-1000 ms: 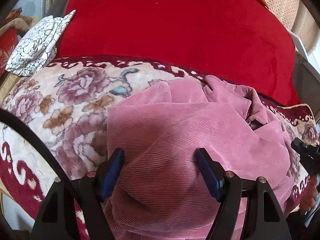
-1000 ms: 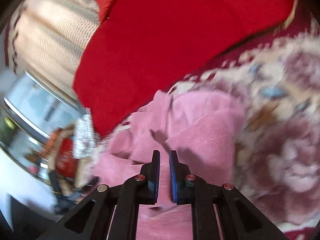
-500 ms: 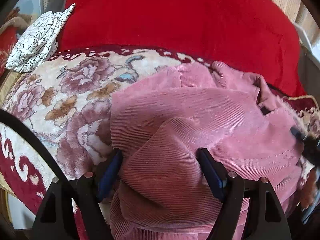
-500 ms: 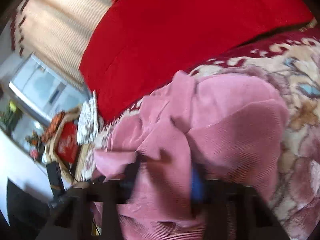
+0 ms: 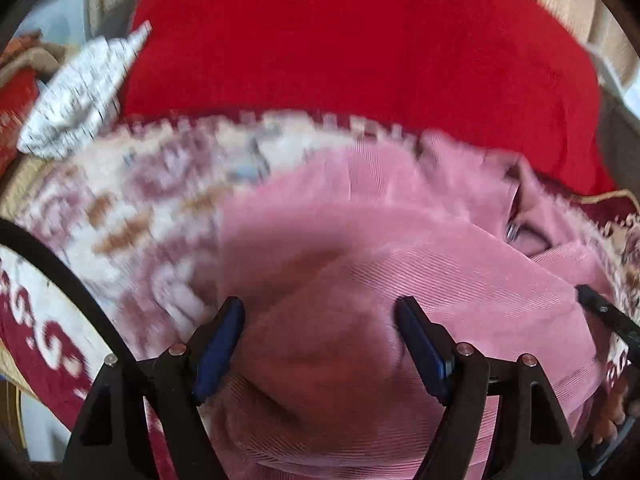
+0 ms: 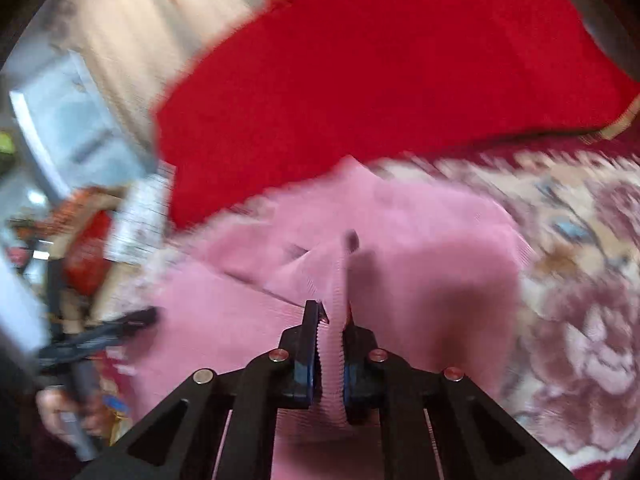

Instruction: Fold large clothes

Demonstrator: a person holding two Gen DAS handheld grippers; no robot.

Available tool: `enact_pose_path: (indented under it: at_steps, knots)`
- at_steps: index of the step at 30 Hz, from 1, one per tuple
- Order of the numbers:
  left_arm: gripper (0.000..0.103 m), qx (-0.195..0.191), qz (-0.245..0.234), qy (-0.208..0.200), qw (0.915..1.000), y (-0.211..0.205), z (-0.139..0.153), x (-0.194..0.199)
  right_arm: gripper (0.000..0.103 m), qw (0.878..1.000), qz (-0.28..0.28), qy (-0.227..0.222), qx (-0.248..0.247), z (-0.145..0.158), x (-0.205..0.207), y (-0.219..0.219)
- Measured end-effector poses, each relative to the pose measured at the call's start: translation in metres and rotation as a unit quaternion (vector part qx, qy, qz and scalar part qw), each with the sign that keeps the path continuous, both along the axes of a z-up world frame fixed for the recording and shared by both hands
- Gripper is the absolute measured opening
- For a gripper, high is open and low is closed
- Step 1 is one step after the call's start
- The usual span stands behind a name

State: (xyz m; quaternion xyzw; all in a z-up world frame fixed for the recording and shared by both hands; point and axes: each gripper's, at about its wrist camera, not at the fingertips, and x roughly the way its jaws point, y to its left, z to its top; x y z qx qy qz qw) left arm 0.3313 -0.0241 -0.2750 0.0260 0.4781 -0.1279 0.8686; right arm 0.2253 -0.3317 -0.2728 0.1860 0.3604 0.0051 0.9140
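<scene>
A pink corduroy garment [image 5: 400,248] lies crumpled on a floral sofa cover [image 5: 140,200]. My left gripper [image 5: 318,312] points down over its near part with jaws wide apart. A raised hump of the cloth sits between the blue pads [image 5: 218,344], which straddle it rather than pinch it. In the right wrist view my right gripper [image 6: 330,316] is shut on a narrow upright fold of the same garment [image 6: 420,240]. The right gripper's tip [image 5: 600,312] shows at the garment's right edge in the left wrist view. The left gripper [image 6: 100,332] and the hand [image 6: 60,412] holding it appear blurred at the left.
A large red cushion [image 5: 360,40] backs the seat behind the garment. A folded white cloth with black crackle lines [image 5: 80,96] lies at the far left. Bare floral cover [image 6: 580,280] spreads beside the garment. Cluttered furniture and a window [image 6: 60,128] lie beyond.
My right gripper opened, swung sideways and closed on a fold of the pink garment. In the left wrist view the cloth hump between the fingers has grown and shifted nearer.
</scene>
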Motion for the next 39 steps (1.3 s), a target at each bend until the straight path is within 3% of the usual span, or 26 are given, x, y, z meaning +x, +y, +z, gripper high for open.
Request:
enact_pose_path:
  at_steps: [1, 3, 6, 10, 15, 19, 23, 27, 30, 34, 39]
  knots:
    - [0.082, 0.014, 0.001, 0.003, 0.9999, -0.002, -0.004, 0.002, 0.011, 0.999, -0.001, 0.028, 0.016, -0.013, 0.008, -0.006]
    - [0.083, 0.025, -0.003, -0.006, 0.9997, -0.006, -0.002, -0.001, 0.014, 0.999, -0.003, 0.021, 0.037, -0.008, 0.007, -0.011]
    - [0.083, 0.012, -0.005, -0.025, 0.9996, -0.003, 0.008, -0.006, 0.014, 0.997, -0.013, 0.022, 0.068, 0.000, 0.003, -0.023]
    - [0.083, -0.008, -0.003, -0.060, 0.9982, 0.004, 0.023, -0.012, 0.014, 0.996, -0.058, -0.037, 0.062, 0.019, -0.013, -0.038]
    - [0.083, -0.032, 0.016, -0.076, 0.9965, 0.007, 0.035, -0.008, 0.014, 0.994, -0.028, -0.097, 0.036, 0.038, -0.024, -0.022]
    - [0.083, -0.006, 0.031, -0.042, 0.9986, 0.001, 0.020, 0.005, 0.014, 0.997, 0.014, -0.069, 0.015, 0.029, -0.008, 0.005]
    - [0.085, 0.012, 0.042, 0.001, 0.9991, -0.004, -0.001, 0.017, 0.013, 0.999, 0.010, 0.032, 0.001, -0.006, 0.020, 0.011]
    - [0.094, 0.045, 0.033, 0.002, 0.9984, -0.015, -0.006, 0.016, 0.013, 0.999, 0.014, 0.024, 0.019, 0.002, 0.016, 0.006]
    - [0.101, 0.065, 0.036, 0.001, 0.9972, -0.020, -0.013, 0.015, 0.014, 1.000, 0.006, -0.007, 0.017, 0.011, 0.005, 0.006]
    - [0.103, 0.105, 0.021, -0.019, 0.9941, -0.030, -0.020, 0.012, 0.014, 0.999, 0.020, -0.045, 0.001, 0.023, -0.001, 0.015]
    - [0.103, 0.091, 0.019, -0.017, 0.9955, -0.023, -0.022, 0.013, 0.013, 0.999, 0.028, 0.031, 0.021, -0.004, 0.017, 0.013]
